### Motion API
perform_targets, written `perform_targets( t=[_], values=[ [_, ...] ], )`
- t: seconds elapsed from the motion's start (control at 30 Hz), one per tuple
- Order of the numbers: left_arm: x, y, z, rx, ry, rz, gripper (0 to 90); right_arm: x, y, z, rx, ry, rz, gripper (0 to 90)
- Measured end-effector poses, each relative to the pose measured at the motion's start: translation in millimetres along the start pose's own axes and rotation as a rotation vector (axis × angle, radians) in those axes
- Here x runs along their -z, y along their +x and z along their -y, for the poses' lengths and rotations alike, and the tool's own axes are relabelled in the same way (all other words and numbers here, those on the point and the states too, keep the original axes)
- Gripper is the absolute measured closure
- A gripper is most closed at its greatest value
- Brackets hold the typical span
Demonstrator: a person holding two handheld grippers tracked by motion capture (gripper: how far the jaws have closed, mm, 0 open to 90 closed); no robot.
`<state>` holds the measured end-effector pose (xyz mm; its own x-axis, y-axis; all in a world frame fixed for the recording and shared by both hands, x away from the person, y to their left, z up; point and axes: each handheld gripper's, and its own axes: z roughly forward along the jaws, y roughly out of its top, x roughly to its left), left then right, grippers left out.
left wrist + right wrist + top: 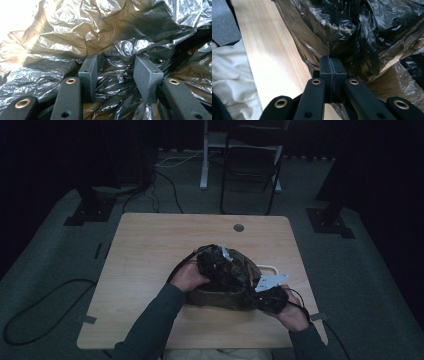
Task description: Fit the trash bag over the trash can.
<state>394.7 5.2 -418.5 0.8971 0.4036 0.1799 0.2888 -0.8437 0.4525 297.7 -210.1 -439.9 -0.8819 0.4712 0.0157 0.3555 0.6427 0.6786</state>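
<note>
A crumpled black plastic bag lies on the wooden table, near its front right. My left gripper is pushed into the bag from the left. Its jaws stand apart, with loose shiny film lying between and behind the pads, and neither pad presses on it. My right gripper is at the bag's right front corner, with its grey plate on top. Its pads are closed flat together on an edge of the bag, and folds of film run out from the pinch.
A round cable hole sits near the table's far edge. A white loop pokes out behind the bag. A dark chair stands beyond the table, and cables trail on the floor. Pale cloth hangs at the table's near edge.
</note>
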Motion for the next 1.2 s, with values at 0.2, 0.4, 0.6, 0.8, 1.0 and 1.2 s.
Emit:
perform_targets(
  t=[0.2,0.4,0.6,0.8,1.0,1.2],
  values=[
    [-2.7,-1.2,-0.3,-0.017,0.025,-0.010,54.5,-0.5,0.2,0.1,0.001,0.004,-0.003,90.0],
    [-5.3,-1.5,0.4,-0.022,0.042,-0.016,54.2,-0.7,0.3,0.2,0.003,0.005,-0.005,90.0],
    [-7.9,-1.4,1.7,-0.025,0.057,-0.016,54.2,-1.2,0.4,0.3,0.002,0.009,-0.006,90.0],
    [-10.2,-2.1,2.4,-0.033,0.069,-0.019,54.2,-1.9,0.9,0.2,0.002,0.012,-0.007,90.0],
    [-11.9,-2.9,2.9,-0.036,0.082,-0.021,54.2,-1.9,1.0,0.3,0.003,0.014,-0.008,90.0],
    [-14.7,-2.9,5.1,-0.035,0.095,-0.021,54.2,-1.9,1.1,0.4,0.005,0.015,-0.009,90.0]
  ],
)
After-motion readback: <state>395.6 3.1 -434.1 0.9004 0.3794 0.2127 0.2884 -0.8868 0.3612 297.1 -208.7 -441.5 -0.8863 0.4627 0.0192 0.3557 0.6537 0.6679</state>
